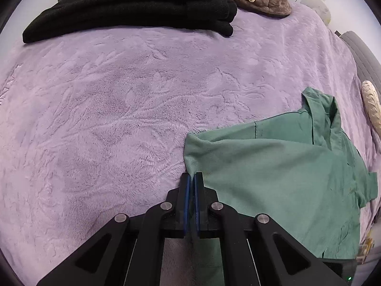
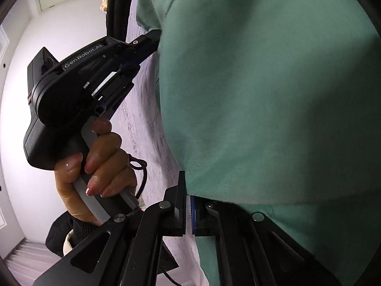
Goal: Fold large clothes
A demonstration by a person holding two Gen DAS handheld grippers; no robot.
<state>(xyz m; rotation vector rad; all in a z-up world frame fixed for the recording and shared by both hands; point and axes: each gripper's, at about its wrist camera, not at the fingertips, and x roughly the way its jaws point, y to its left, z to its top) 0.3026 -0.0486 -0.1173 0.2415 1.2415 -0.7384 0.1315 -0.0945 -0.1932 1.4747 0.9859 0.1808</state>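
Near right: I see the shirt (image 1: 281, 166) spread on the bed (image 1: 119, 119).
Far left: folded garment (image 1: 133, 7) on the bed (well apart from the shirt).
Behind it, right: quilted bundle (image 1: 269, 2).

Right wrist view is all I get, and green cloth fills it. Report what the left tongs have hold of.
Observer: The left tongs are shut on a folded edge of the green cotton garment.
Operator: Give me the space beside it.
Observer: The plush purple blanket lies bare to the garment's left in the left wrist view.
Operator: Name what's at the far edge.
Observer: A folded black fleece stack, with a brown quilted garment behind it.
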